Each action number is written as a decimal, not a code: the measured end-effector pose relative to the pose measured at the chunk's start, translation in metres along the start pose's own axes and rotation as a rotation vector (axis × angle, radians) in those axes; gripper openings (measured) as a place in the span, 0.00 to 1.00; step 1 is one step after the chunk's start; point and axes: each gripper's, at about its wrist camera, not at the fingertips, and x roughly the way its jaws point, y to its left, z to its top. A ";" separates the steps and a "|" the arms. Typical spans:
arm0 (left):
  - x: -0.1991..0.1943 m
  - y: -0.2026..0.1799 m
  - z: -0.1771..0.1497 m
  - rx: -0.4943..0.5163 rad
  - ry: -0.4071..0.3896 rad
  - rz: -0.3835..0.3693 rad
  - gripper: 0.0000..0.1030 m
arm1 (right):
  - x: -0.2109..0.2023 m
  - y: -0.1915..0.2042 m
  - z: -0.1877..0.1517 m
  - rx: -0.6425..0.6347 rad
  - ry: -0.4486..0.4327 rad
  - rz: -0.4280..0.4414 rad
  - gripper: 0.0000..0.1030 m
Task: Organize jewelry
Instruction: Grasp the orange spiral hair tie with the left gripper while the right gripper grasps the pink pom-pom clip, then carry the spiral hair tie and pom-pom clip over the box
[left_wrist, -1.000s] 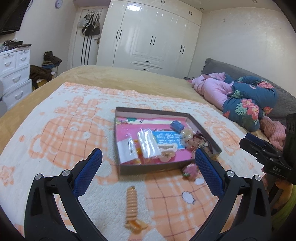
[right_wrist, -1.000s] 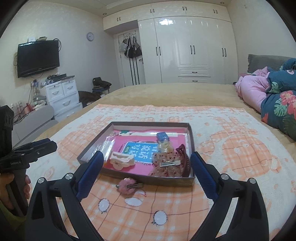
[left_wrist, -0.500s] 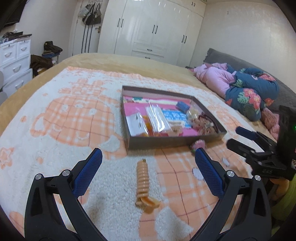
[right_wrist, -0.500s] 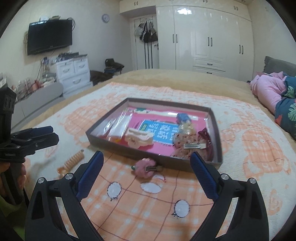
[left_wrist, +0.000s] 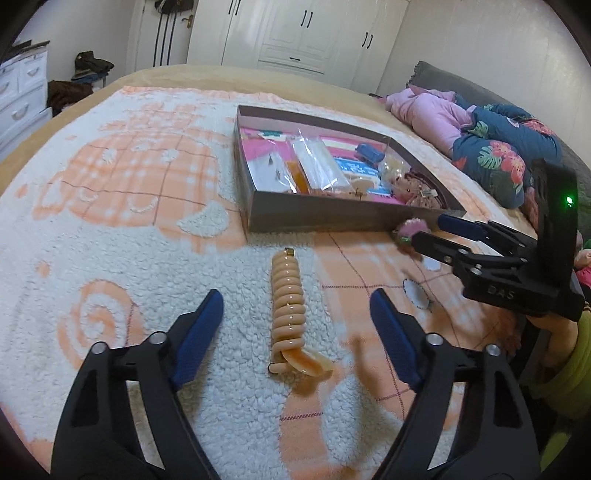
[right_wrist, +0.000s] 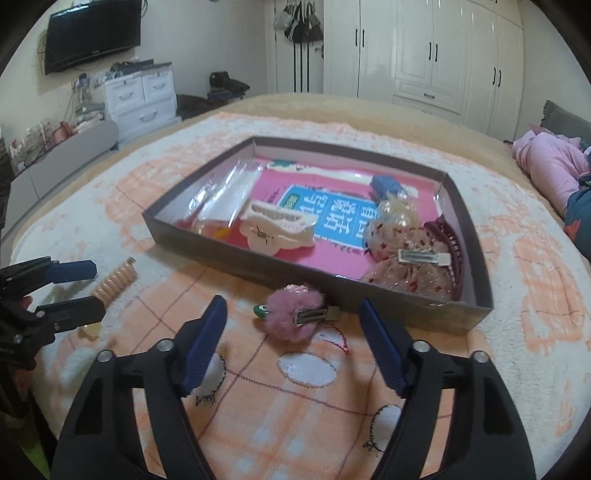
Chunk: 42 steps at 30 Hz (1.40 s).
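Note:
A shallow brown box (left_wrist: 317, 216) (right_wrist: 236, 254) with a pink floor lies on the blanket and holds hair clips, scrunchies and clear packets. A peach spiral hair tie (left_wrist: 288, 306) (right_wrist: 114, 282) lies on the blanket in front of the box. My left gripper (left_wrist: 295, 317) is open, low over the blanket, with the spiral tie between its fingers. A fluffy pink pom-pom hair clip (right_wrist: 295, 310) (left_wrist: 410, 229) lies just outside the box's near wall. My right gripper (right_wrist: 291, 332) is open just before the pom-pom clip.
The orange-and-white blanket (left_wrist: 129, 206) covers the bed. Pink and floral bedding (left_wrist: 480, 136) is heaped at the right. White drawers (right_wrist: 140, 96) stand off the bed to the left; wardrobes (right_wrist: 424, 48) line the far wall.
Both grippers have moved forward and down toward the blanket. The left one now straddles the spiral tie; the right one has closed in on the pom-pom clip. Both stay open.

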 end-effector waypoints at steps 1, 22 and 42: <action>0.002 0.000 -0.001 0.002 0.005 -0.004 0.65 | 0.005 0.000 0.001 0.004 0.019 -0.014 0.61; 0.006 -0.009 -0.002 0.029 0.019 -0.027 0.11 | -0.029 -0.019 -0.011 0.075 -0.030 0.062 0.29; 0.011 -0.067 0.044 0.144 -0.050 -0.108 0.11 | -0.076 -0.075 -0.016 0.182 -0.106 0.034 0.13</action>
